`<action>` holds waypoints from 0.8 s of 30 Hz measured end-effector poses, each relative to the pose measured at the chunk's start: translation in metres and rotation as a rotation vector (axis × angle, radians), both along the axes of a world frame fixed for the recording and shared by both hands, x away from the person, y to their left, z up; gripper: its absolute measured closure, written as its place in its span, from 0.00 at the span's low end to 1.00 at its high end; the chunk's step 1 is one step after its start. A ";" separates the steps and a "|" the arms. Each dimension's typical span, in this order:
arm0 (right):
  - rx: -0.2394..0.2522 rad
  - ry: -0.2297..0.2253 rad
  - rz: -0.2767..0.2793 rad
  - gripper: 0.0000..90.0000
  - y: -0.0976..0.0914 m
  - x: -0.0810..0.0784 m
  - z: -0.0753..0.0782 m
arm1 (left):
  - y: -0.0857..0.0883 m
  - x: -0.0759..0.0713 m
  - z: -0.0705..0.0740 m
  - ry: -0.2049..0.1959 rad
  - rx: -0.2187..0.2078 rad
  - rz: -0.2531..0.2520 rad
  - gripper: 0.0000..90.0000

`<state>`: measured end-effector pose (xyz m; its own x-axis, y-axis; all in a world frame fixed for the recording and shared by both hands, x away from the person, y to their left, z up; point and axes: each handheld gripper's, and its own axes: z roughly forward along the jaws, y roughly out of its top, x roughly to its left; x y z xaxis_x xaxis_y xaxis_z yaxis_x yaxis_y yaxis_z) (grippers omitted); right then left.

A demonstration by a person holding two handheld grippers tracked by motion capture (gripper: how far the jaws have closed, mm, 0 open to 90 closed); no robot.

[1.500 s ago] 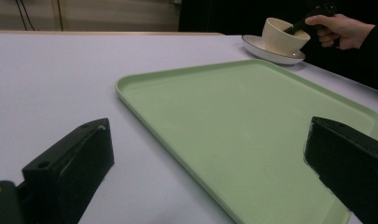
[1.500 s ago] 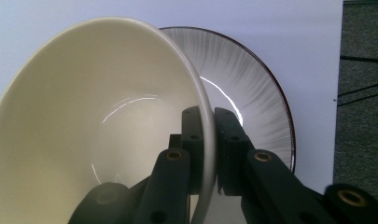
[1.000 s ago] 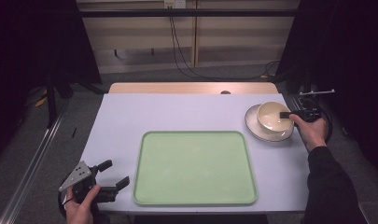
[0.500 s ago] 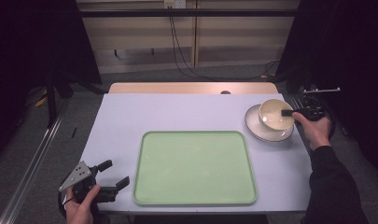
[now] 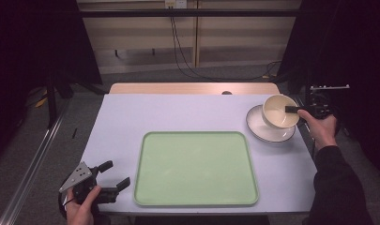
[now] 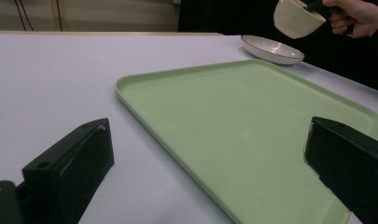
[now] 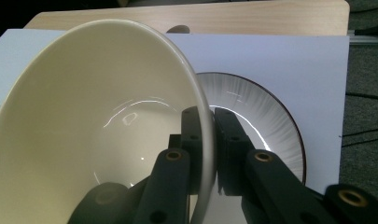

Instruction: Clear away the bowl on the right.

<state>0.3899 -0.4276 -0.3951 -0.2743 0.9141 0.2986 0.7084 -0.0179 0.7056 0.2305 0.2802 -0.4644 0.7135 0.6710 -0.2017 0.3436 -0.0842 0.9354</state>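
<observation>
Where the earlier frame had it sitting low in the plate, the bowl [image 5: 280, 111] now hangs clear above the plate [image 5: 269, 128], tilted, at the desk's far right corner. Right gripper [image 5: 291, 109]: fingers [image 7: 191, 140] pinched on the bowl's rim, one inside the wall, one outside, pressed close with only the wall between; risen a little since the earlier frame, with the hand [image 5: 322, 127] behind it. In the left gripper view the bowl [image 6: 296, 17] shows lifted free of the plate [image 6: 272, 48], a gap of air between the two. Plate: white, dark-edged, ribbed inside, unmoved on the desk [image 5: 131, 117]. Tray [image 5: 195, 168]: pale green, bare, centre of the desk near the front edge, unchanged. Left gripper [image 5: 113, 175]: at the front left corner of the desk, just beside the tray's near left corner, fingers [image 6: 72, 163] spread wide with nothing between them, in the same place as before.
</observation>
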 end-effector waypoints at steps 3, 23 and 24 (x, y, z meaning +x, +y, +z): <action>0.003 -0.004 0.002 0.93 0.002 -0.002 0.006 | 0.001 0.000 0.000 -0.001 0.009 -0.002 0.02; 0.034 -0.021 0.051 0.93 0.016 -0.009 0.028 | 0.001 0.000 0.000 -0.001 0.009 -0.001 0.02; 0.034 -0.021 0.051 0.93 0.016 -0.009 0.028 | 0.001 0.000 0.000 -0.001 0.005 0.003 0.02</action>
<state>0.3813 -0.4118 -0.3673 -0.3267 0.8884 0.3226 0.6939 -0.0063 0.7201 0.2306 0.2807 -0.4644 0.7116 0.6742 -0.1977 0.3428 -0.0875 0.9353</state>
